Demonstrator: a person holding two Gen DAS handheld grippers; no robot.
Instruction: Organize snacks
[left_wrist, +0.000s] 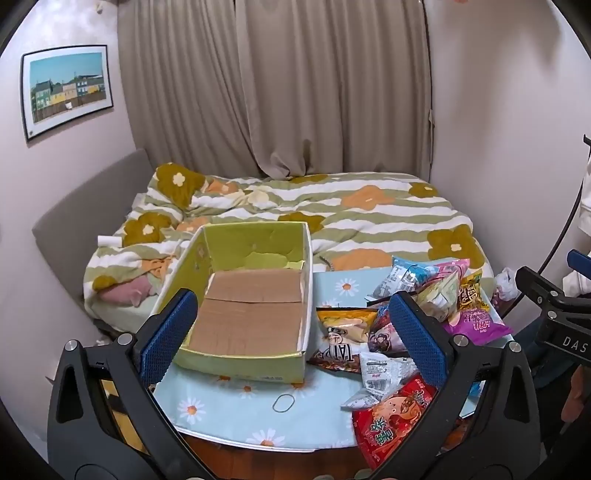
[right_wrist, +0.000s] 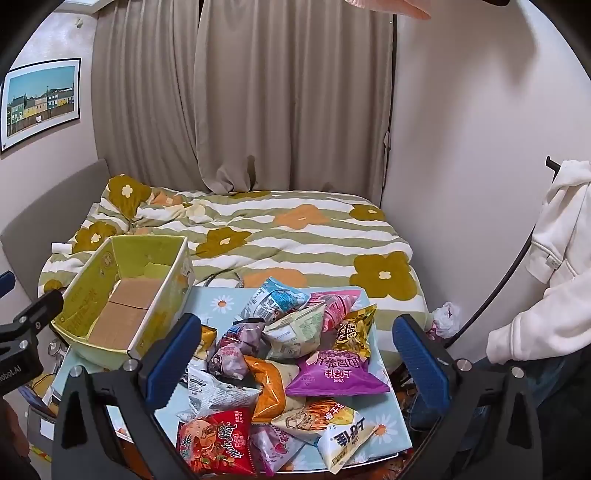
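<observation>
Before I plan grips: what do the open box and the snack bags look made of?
The box looks like cardboard: brown corrugated floor flaps, glossy green printed walls. The snack bags look like thin plastic or foil film, shiny and crinkled, with crimped seams; which of the two is unclear.

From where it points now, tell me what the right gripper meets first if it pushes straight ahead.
Most likely the snack pile: the right gripper stands open and empty, and the purple chip bag and orange packet lie between its fingers' line. Depth is unclear, so which packet comes first is a guess. The green cardboard box sits off to its left.
</observation>
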